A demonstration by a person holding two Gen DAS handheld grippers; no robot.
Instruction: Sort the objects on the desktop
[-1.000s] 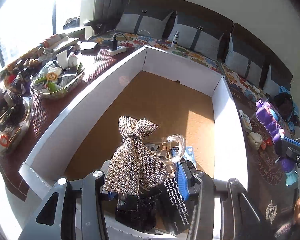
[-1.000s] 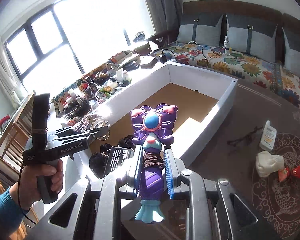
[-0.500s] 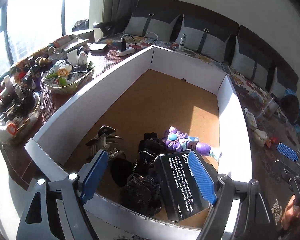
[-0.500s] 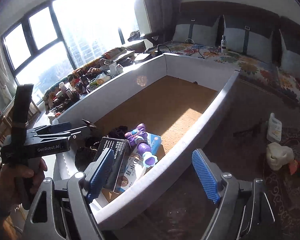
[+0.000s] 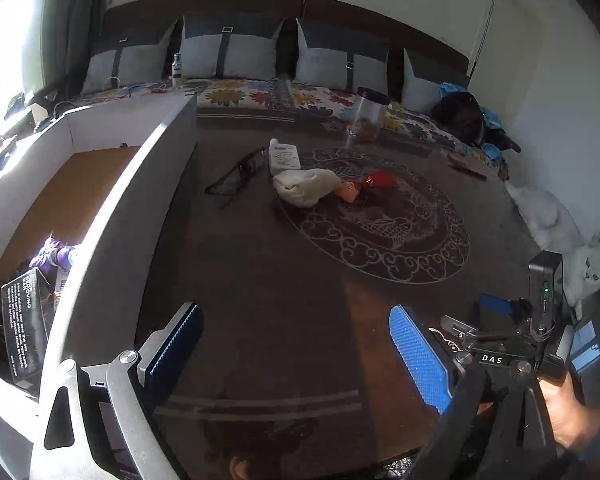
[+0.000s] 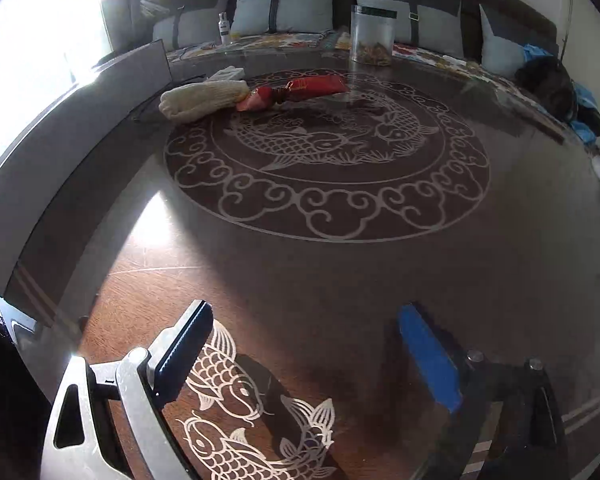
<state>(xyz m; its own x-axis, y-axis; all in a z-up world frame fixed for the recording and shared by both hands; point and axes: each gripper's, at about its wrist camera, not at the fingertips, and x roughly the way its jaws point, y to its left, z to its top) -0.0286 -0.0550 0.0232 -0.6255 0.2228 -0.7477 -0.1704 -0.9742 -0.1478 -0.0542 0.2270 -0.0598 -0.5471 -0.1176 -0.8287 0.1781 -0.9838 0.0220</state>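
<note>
My left gripper [image 5: 296, 344] is open and empty over the dark glass table, right of the white sorting box [image 5: 116, 200]. In the box lie a purple toy [image 5: 54, 256] and a black card [image 5: 24, 316]. On the table ahead lie a cream cloth [image 5: 304, 186], a red wrapped sweet [image 5: 364, 186], a white bottle [image 5: 284, 156] and dark glasses [image 5: 236, 178]. My right gripper [image 6: 304, 352] is open and empty, low over the table. The cloth [image 6: 202, 96] and the red sweet [image 6: 296, 90] lie far ahead of it. The right gripper also shows in the left wrist view [image 5: 512, 320].
A clear jar [image 6: 372, 34] stands at the table's far edge, before a sofa with grey cushions [image 5: 228, 52]. The box wall [image 6: 60, 136] runs along the left. A white cat [image 5: 560, 236] lies at the right.
Both grippers have swung right, away from the box and out over the table. Both stayed open; the bow clip and purple toy dropped a second ago lie in the box.
</note>
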